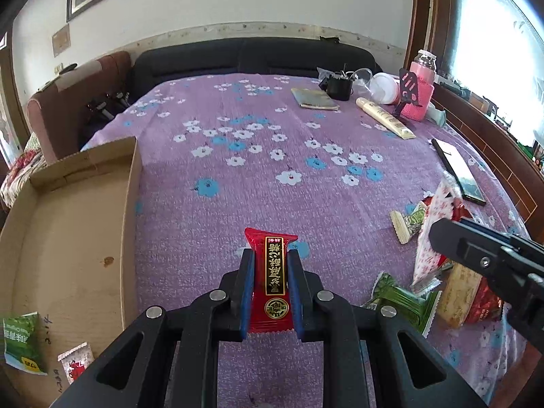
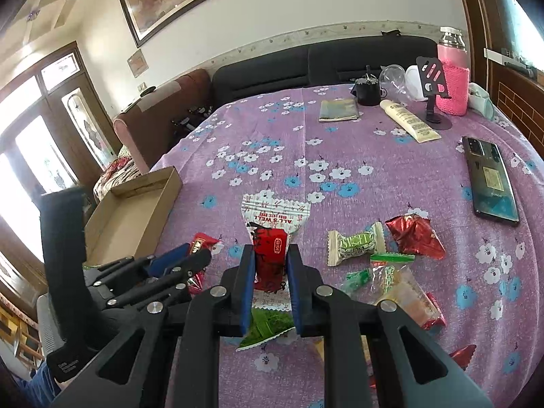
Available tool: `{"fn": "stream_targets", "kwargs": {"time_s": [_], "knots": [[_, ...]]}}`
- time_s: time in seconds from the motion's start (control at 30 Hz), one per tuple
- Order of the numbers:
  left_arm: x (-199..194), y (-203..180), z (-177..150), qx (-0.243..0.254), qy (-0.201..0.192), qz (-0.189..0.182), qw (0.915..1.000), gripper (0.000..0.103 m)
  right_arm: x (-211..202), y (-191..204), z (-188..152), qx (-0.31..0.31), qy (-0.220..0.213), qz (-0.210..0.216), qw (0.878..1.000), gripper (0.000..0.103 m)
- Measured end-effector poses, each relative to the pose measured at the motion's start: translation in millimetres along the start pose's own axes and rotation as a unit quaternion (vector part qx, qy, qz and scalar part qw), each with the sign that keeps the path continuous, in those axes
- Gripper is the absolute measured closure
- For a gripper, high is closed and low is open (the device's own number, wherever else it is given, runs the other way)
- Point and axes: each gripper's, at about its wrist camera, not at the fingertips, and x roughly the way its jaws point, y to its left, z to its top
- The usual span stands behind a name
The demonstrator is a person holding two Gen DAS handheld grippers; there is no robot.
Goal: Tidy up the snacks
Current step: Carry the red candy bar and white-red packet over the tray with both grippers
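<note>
My left gripper (image 1: 270,255) is shut on a red candy packet (image 1: 273,282) with gold lettering, held above the purple flowered cloth, just right of the cardboard box (image 1: 78,238). The box holds a green packet (image 1: 22,343) and a white-red packet (image 1: 76,362). My right gripper (image 2: 270,253) is shut on a white packet with a red label (image 2: 272,238), lifted over the snack pile. Below it lie a green packet (image 2: 268,328), a green-white candy (image 2: 357,243), a red foil candy (image 2: 416,234) and a clear green-topped packet (image 2: 391,273). The left gripper (image 2: 190,256) shows left of the right one.
A phone (image 2: 489,180) lies on the right of the table. At the far right stand a pink bottle (image 2: 452,74), a black phone stand (image 2: 433,102), a cream tube (image 2: 408,120), a black cup (image 2: 369,90) and a booklet (image 2: 338,110). A dark sofa (image 2: 306,64) is behind.
</note>
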Motion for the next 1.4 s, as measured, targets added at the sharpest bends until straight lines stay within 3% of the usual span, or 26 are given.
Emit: {"fn": "stream_targets", "kwargs": {"time_s": [0.27, 1.07, 1.4], "knots": [[-12, -1, 2, 0.006, -0.035, 0.017, 0.9992, 0.084, 3, 2, -2, -0.004, 0.004, -0.001, 1.000, 0.086], [-19, 1, 3, 0.006, -0.073, 0.067, 0.9951, 0.084, 6, 4, -1, 0.004, -0.002, 0.009, 1.000, 0.086], [-26, 5, 3, -0.006, -0.082, 0.057, 0.9950, 0.084, 8, 12, -5, -0.016, -0.005, -0.001, 1.000, 0.086]]}}
